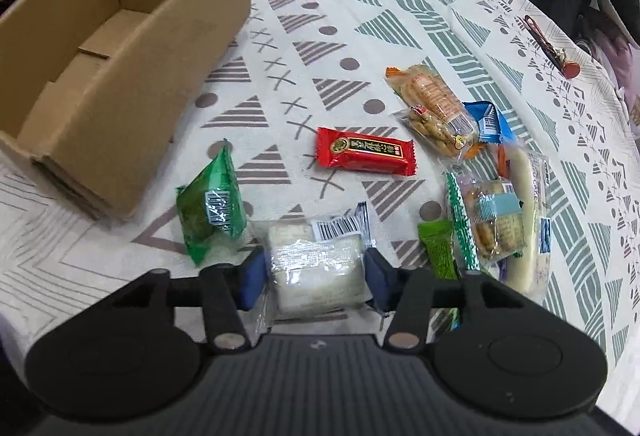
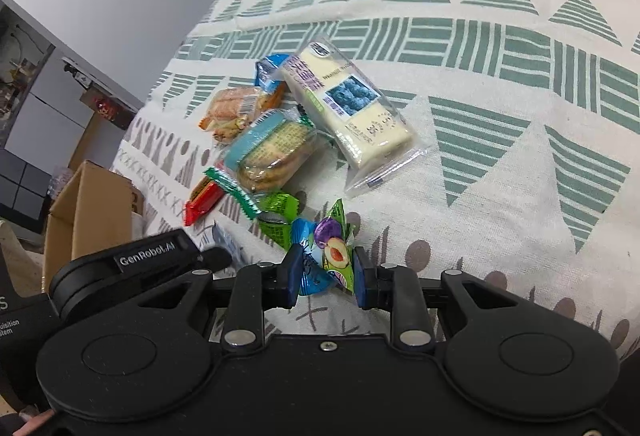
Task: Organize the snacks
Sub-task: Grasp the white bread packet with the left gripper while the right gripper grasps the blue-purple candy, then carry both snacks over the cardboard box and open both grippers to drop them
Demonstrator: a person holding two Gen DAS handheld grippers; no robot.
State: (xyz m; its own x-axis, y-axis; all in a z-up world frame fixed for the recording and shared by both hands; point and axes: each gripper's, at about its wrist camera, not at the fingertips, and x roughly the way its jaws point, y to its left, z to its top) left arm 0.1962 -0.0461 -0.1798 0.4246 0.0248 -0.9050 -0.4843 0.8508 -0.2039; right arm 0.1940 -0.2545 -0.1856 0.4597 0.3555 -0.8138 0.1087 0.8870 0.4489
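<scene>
My left gripper (image 1: pixel 316 276) is shut on a clear-wrapped white cake (image 1: pixel 316 268), its blue pads pressing both sides. An open cardboard box (image 1: pixel 132 48) stands at the upper left, nothing visible inside. A green packet (image 1: pixel 212 208) lies left of the cake and a red bar (image 1: pixel 364 152) lies ahead. My right gripper (image 2: pixel 325 272) is shut on a blue-green plum candy packet (image 2: pixel 326 256). Ahead of it lie a green candy (image 2: pixel 276 216), a cookie pack (image 2: pixel 272 152), and a blueberry cake bar (image 2: pixel 348 108).
More snacks pile at the right of the left wrist view: biscuits (image 1: pixel 432 96), a blue packet (image 1: pixel 490 122), a cookie pack (image 1: pixel 492 220). The patterned tablecloth (image 2: pixel 500 156) covers the table. A red-tipped object (image 1: pixel 552 48) lies far right. The left gripper's body (image 2: pixel 132 268) shows beside the right one.
</scene>
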